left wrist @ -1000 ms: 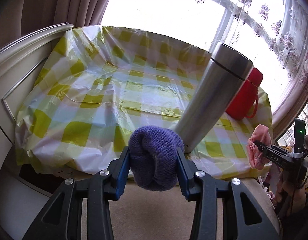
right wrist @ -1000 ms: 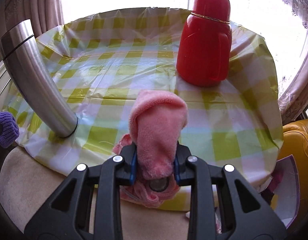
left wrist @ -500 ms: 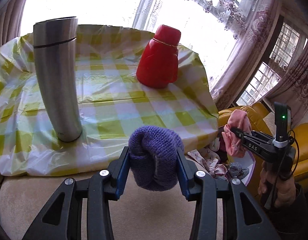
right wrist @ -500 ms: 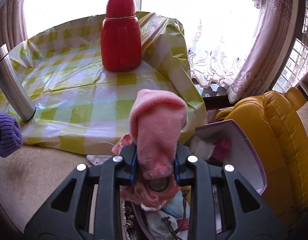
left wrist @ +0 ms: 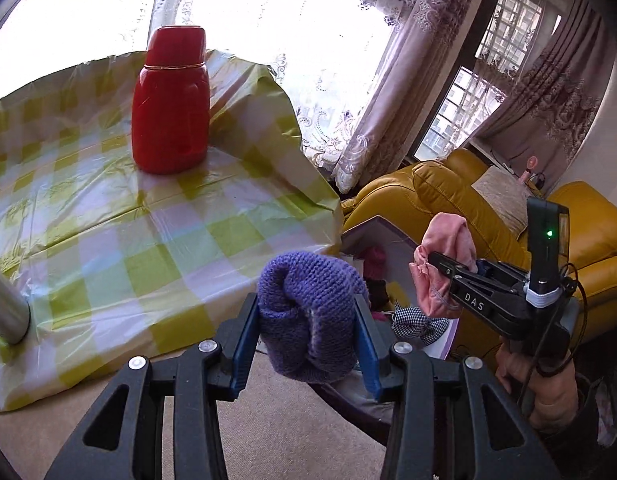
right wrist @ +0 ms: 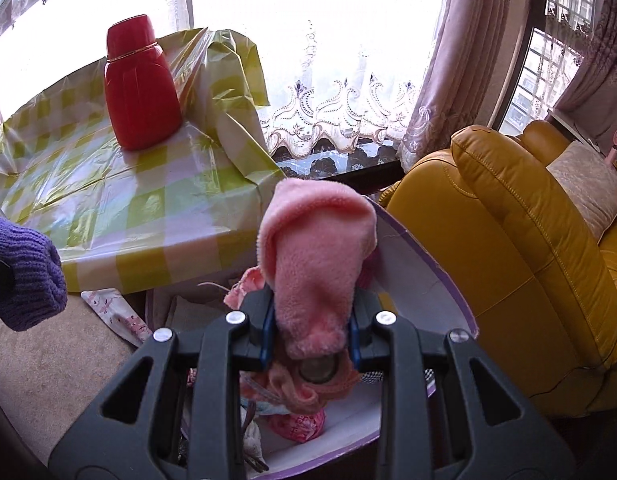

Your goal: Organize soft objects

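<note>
Jaws of the left gripper (left wrist: 307, 330) clamp a purple knit sock (left wrist: 308, 316) at lower centre. Right gripper (right wrist: 311, 330) pinches a pink fleece sock (right wrist: 314, 264) above the white box (right wrist: 424, 280), lower centre of its frame.

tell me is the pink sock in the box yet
Not yet: the pink sock is clamped in the right gripper, held above the open box.

Purple sock (left wrist: 308, 316) knitted; pink sock (right wrist: 316, 264) fleecy.

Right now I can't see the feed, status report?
Left gripper shut on purple knit. Right gripper shut on pink fleece, over open box. Nothing blocking.
</note>
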`<state>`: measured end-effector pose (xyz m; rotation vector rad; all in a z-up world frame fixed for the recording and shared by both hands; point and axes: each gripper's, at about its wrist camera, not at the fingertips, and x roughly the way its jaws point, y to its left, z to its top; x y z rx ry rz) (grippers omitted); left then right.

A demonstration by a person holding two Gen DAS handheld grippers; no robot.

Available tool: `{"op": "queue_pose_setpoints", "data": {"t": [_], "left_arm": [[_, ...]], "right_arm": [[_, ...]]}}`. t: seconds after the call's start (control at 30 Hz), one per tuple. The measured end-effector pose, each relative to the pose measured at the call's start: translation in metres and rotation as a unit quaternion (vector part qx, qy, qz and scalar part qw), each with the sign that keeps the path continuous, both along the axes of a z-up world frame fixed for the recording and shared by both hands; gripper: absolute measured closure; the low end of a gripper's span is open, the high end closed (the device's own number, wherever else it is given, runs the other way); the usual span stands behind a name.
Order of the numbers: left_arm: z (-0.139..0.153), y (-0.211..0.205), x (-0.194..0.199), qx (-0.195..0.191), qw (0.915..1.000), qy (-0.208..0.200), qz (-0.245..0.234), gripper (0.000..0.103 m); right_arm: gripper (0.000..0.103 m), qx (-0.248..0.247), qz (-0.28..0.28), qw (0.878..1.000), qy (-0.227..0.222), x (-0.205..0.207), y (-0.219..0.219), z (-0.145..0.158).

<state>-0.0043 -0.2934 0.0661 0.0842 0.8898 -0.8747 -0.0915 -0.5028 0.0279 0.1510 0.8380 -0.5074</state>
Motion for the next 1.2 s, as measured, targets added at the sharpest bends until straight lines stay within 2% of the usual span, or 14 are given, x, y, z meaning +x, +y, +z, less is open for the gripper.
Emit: {"op": "queue_pose_setpoints", "data": {"t": [0.07,0.1,0.13,0.17,0.2,0.27,0.3,0.4,0.5,0.57,0.63,0.8,0.93,1.2], "left_arm": [[0.004,-0.015,-0.002,-0.01,0.9999,-0.004,-0.011,0.055],[0.005,-0.02,-0.001,-0.02,0.9997,-0.003,-0.016,0.048],[0.005,-0.025,0.0,-0.026,0.9994,-0.001,-0.023,0.042],[0.003,-0.031,0.001,-0.022,0.9994,-0.001,-0.025,0.03],[0.001,-0.036,0.001,-0.012,0.9997,-0.004,-0.022,0.028],[-0.007,-0.038,0.003,0.008,0.9998,-0.003,-0.016,0.028],[-0.012,-0.036,0.004,0.021,0.9997,0.0,-0.01,0.028],[-0.027,-0.02,0.009,0.054,0.9983,0.006,0.022,0.028],[-0.038,0.006,0.014,0.065,0.9964,0.017,0.052,0.028],[-0.043,0.023,0.016,0.068,0.9949,0.025,0.07,0.028],[-0.044,0.038,0.016,0.069,0.9937,0.027,0.085,0.028],[-0.045,0.051,0.015,0.09,0.9911,0.013,0.097,0.028],[-0.049,0.054,0.018,0.101,0.9894,0.018,0.103,0.028],[-0.053,0.058,0.019,0.117,0.9865,0.016,0.113,0.028]], "right_arm": [[0.071,0.001,-0.009,1.0,-0.003,-0.005,-0.008,0.001],[0.07,0.003,-0.013,1.0,-0.004,-0.007,-0.011,0.002],[0.064,0.005,-0.015,1.0,-0.006,-0.008,-0.013,0.003],[0.057,0.005,-0.016,1.0,-0.005,-0.008,-0.015,0.003],[0.05,0.006,-0.016,1.0,-0.003,-0.009,-0.016,0.002],[0.027,0.008,-0.015,1.0,-0.001,-0.009,-0.016,0.0],[0.025,0.01,-0.013,1.0,0.002,-0.008,-0.014,-0.002],[0.024,0.035,0.019,0.999,0.015,-0.003,0.001,-0.013],[0.024,0.047,0.1,0.991,0.071,0.017,0.037,-0.041],[0.024,0.049,0.134,0.984,0.107,0.028,0.056,-0.064],[0.024,0.082,0.151,0.977,0.13,0.038,0.06,-0.087],[0.024,0.125,0.139,0.966,0.181,0.053,0.044,-0.137],[0.019,0.102,0.109,0.965,0.213,0.062,0.028,-0.167],[0.017,0.077,0.066,0.973,0.206,0.048,0.025,-0.157]]}}
